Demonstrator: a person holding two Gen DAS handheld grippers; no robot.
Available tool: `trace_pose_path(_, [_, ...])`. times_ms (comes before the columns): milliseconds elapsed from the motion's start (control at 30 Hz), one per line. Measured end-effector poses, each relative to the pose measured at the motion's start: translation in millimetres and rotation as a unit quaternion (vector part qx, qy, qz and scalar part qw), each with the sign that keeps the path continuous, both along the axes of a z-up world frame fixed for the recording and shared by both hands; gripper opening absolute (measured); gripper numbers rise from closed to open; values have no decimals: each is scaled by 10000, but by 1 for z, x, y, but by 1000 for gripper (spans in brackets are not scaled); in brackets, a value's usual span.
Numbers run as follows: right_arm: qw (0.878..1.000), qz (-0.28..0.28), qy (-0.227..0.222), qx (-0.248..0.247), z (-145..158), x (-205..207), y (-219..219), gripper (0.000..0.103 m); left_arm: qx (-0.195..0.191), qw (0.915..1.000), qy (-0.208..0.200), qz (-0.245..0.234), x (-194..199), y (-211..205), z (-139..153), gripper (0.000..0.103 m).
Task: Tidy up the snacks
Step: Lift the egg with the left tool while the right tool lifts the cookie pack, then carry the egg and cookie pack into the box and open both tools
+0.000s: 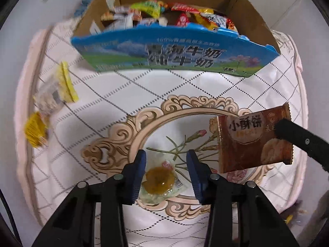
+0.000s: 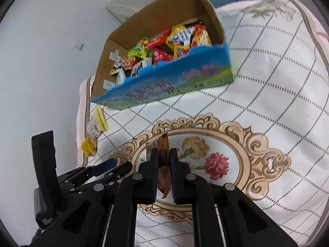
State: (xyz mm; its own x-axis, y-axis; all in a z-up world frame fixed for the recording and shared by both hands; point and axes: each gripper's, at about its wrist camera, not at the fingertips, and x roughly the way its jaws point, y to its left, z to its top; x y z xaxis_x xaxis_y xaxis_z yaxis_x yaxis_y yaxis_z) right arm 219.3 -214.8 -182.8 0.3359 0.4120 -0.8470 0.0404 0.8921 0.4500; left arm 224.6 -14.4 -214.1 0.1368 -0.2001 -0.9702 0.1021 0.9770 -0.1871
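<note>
Quilted white cover (image 2: 267, 82) — grid stitching, ornate floral medallion (image 2: 205, 154), pale floor (image 2: 41, 51) beyond

On the blue front wall of the cardboard box (image 1: 174, 55) ahead of my left jaws I read big outlined characters in two rows, 青海牛奶 above and 纯牛奶 below, with a smaller line of print over them that is too blurred to make out. The brown packet (image 1: 253, 138) pinched in my right gripper (image 2: 163, 160) carries 小酥饼 in dark characters on its pale round panel; the smaller writing under and beside that is unreadable. Print on the wrappers heaped in the box and on the yellow packets (image 1: 66, 82) to my left is too small or smeared to read.
</note>
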Motion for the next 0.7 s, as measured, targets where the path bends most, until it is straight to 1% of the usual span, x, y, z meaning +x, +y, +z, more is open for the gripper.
trace_pose_path(67, [10000, -36, 36, -35, -4, 1, -2, 12, -351, 9986, 312, 232, 3, 12, -11, 42])
trace_pose_path(100, [9999, -66, 96, -7, -9, 2, -5, 12, -499, 9973, 444, 299, 5, 17, -17, 49])
trace_pose_path(133, [9998, -105, 155, 19, -13, 2, -7, 12, -566, 9964, 544, 332, 6, 18, -20, 52])
trace_pose_path(200, [9996, -150, 242, 54, -20, 2, -9, 12, -690, 9934, 844, 345, 8, 22, -32, 53])
trace_pose_path(300, [9990, -217, 371, 111, -31, 1, -13, 12, -768, 9911, 1058, 254, 5, 22, -40, 53])
trace_pose_path(333, [9989, -224, 394, 111, -33, 1, -14, 12, -733, 9908, 1126, 189, 2, 20, -43, 53])
trace_pose_path(400, [9988, -235, 426, 108, -36, 0, -14, 12, -627, 9908, 1202, 60, -2, 14, -48, 59])
trace_pose_path(467, [9986, -231, 460, 107, -39, -1, -14, 12, -540, 9889, 1384, -39, -7, 9, -57, 62])
trace_pose_path(500, [9986, -227, 476, 101, -40, -1, -14, 12, -489, 9890, 1395, -57, -9, 7, -60, 63])
trace_pose_path(633, [9985, -217, 507, 72, -42, -3, -13, 12, -271, 9928, 1161, -112, -15, -1, -57, 63])
trace_pose_path(700, [9984, -227, 509, 51, -42, -3, -13, 12, -123, 9948, 1001, -160, -19, -5, -53, 56])
